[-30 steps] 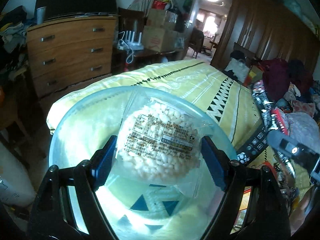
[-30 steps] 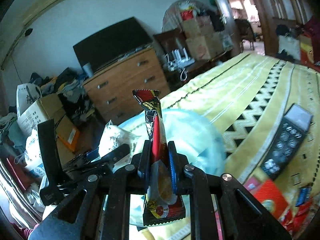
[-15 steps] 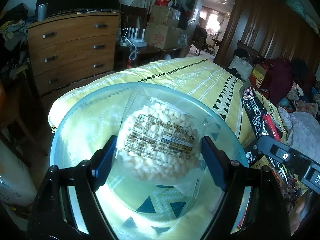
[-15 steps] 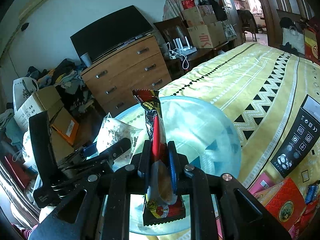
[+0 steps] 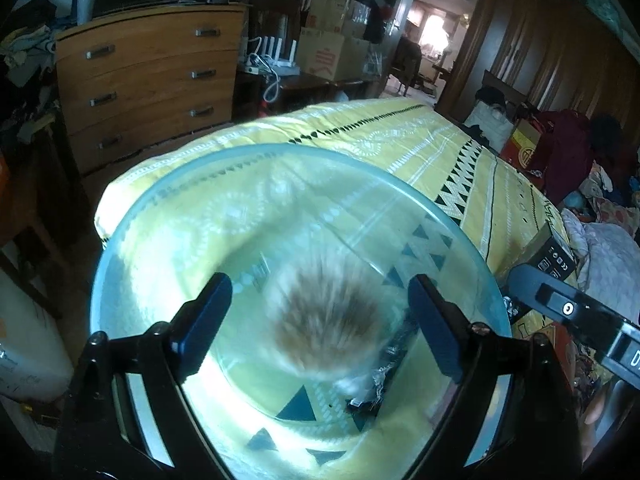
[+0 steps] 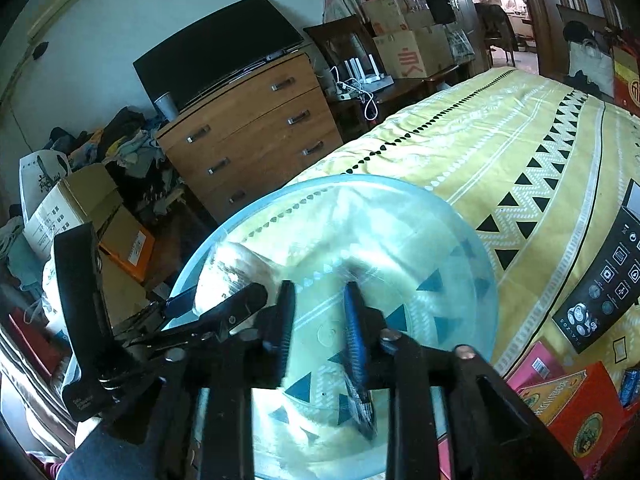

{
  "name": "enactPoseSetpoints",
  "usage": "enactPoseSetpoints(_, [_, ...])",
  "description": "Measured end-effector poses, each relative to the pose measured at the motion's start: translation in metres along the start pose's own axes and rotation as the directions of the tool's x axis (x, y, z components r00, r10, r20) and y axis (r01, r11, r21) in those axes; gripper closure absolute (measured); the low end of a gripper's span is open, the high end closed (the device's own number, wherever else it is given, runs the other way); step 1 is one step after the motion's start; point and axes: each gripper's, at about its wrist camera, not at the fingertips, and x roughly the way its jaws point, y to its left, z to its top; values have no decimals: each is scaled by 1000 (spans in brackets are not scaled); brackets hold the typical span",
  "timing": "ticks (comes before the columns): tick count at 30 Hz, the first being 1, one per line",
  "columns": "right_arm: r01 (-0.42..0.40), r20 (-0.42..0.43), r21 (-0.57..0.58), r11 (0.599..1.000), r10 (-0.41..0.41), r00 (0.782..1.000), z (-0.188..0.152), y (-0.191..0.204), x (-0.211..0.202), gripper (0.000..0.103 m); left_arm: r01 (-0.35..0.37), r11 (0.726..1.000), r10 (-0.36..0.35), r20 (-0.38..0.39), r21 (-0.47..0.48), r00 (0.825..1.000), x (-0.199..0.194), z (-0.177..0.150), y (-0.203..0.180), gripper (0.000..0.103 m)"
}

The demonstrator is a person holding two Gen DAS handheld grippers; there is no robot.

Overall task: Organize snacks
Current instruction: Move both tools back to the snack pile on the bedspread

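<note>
A clear, blue-tinted bowl point(image 5: 280, 148) point(image 6: 360, 178) stands on the yellow patterned bedspread point(image 5: 400, 136). My left gripper point(image 5: 320, 316) hangs over it, jaws opening wide. The white rice-cracker bag point(image 5: 328, 320) is a blur between and below them, free of the pads; in the right wrist view the rice-cracker bag point(image 6: 232, 268) lies against the bowl's left wall. My right gripper point(image 6: 320, 320) is over the bowl too, jaws opening. The dark coffee stick packet point(image 6: 362, 412) is sliding down past the right finger, and the coffee stick packet point(image 5: 376, 396) shows low in the bowl.
A black remote-like box point(image 6: 604, 284) and a red snack box point(image 6: 580, 420) lie on the bed to the right of the bowl. The bed's edge drops off just beyond the bowl toward a wooden dresser point(image 5: 148, 80) and cardboard boxes point(image 6: 80, 208).
Both grippers have opened. The cracker bag has left the left jaws and dropped into the bowl. The coffee stick, upright in the right jaws before, has slipped down into the bowl.
</note>
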Motion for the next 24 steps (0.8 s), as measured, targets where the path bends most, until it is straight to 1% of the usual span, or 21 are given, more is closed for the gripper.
enactPoseSetpoints(4, [-1,17,2,1000,1,1000,-2,1,-9,70,-28,1000,28,29,-8,999,-5,0,1,5])
enactPoseSetpoints(6, [13,44,-15,1000,-13,999,-8,5,-23,69,-32,999,33,50,-19,998,-10,0,1,5])
enactPoseSetpoints(8, [35,74,-46,998,-31,997,-22,9,-43,65,-26,999,29,94,-31,995,-25,-3,-4,5])
enactPoseSetpoints(9, [64,97,-73,995,-56,994,-36,10,-58,64,-5,1000,7,120,-19,993,-32,-6,-10,4])
enactPoseSetpoints(10, [94,117,-91,991,-83,990,-49,10,-72,64,32,999,-35,149,22,988,-42,-10,-23,4])
enactPoseSetpoints(11, [134,137,-92,987,-121,983,-69,4,-90,64,63,995,-75,163,75,984,-51,-15,-40,4])
enactPoseSetpoints(12, [154,145,-78,985,-142,979,-84,-2,-103,60,109,984,-133,168,143,977,-61,-21,-60,4])
enactPoseSetpoints(13, [182,154,-52,982,-172,973,-106,-13,-120,51,151,971,-183,166,188,969,-68,-26,-74,3])
enactPoseSetpoints(14, [205,154,-34,978,-197,968,-121,-21,-131,50,211,947,-252,155,245,955,-77,-34,-94,2])
enactPoseSetpoints(15, [246,139,-13,969,-241,960,-145,-34,-145,50,253,924,-302,142,286,943,-84,-41,-109,0])
enactPoseSetpoints(16, [282,116,1,959,-280,953,-165,-46,-155,50,301,892,-358,123,338,925,-92,-50,-127,0])
enactPoseSetpoints(17, [327,84,24,945,-328,941,-187,-61,-165,50,335,863,-398,100,378,912,-97,-59,-143,0])
enactPoseSetpoints(19, [424,-2,83,902,-426,905,-228,-98,-183,50,405,810,-459,29,423,888,-99,-77,-170,0])
enactPoseSetpoints(20, [474,-40,107,874,-473,880,-247,-116,-193,49,435,791,-477,-12,430,879,-97,-87,-181,0])
enactPoseSetpoints(21, [510,-73,140,849,-504,860,-266,-135,-204,49,457,778,-485,-50,431,873,-93,-96,-189,0])
enactPoseSetpoints(22, [524,-100,160,836,-515,851,-278,-150,-211,49,484,764,-491,-102,428,865,-87,-108,-199,0])
enactPoseSetpoints(23, [559,-136,174,811,-542,829,-290,-169,-218,49,505,750,-491,-151,428,858,-82,-118,-207,0])
enactPoseSetpoints(24, [575,-144,184,797,-557,818,-295,-179,-224,49,517,740,-488,-187,431,853,-78,-127,-213,0])
